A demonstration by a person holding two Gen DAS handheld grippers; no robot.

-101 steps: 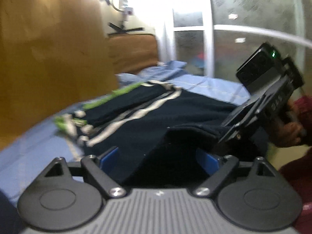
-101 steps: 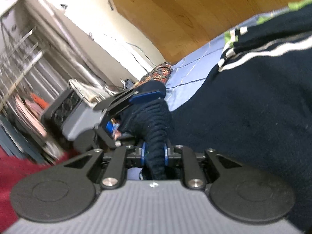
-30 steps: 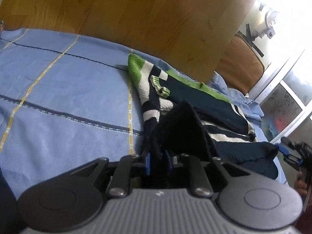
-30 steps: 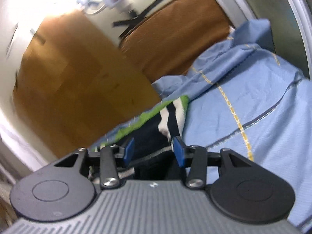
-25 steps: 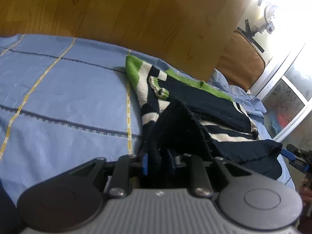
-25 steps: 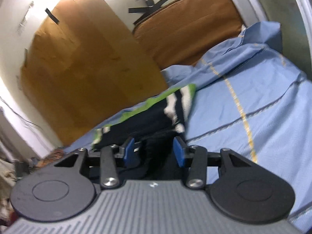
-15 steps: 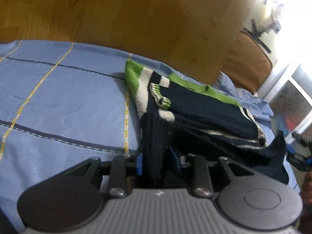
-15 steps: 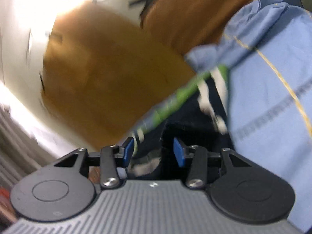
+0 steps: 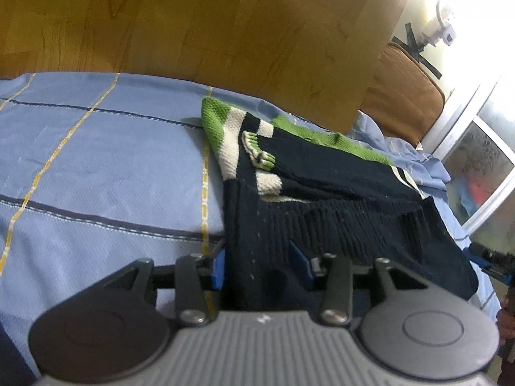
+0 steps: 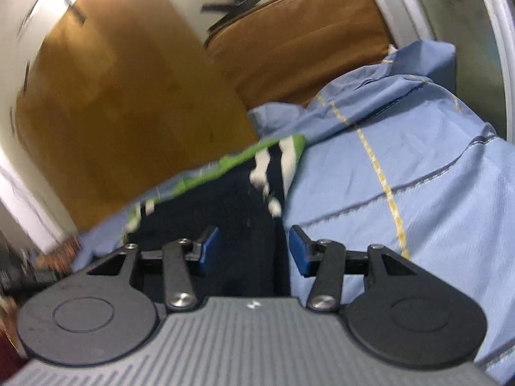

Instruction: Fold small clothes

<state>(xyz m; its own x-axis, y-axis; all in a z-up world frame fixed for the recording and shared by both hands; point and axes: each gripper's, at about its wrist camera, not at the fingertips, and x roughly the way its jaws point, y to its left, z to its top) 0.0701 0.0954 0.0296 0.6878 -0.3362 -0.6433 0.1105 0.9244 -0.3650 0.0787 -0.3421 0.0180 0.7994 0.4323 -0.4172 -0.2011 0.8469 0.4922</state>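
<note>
one sweater, perhaps blurred rightward

One knitted sweater, navy with green and white bands, lying folded on one bed sheet of blue cloth. Two tools showing: left tool, right tool. One wooden headboard standing behind; one brown cushion leaning beside it.

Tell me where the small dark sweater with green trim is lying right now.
In the left wrist view, the sweater lies on the blue bedsheet, right of centre, below the wooden headboard; its near edge sits between the left claw fingers.
</note>
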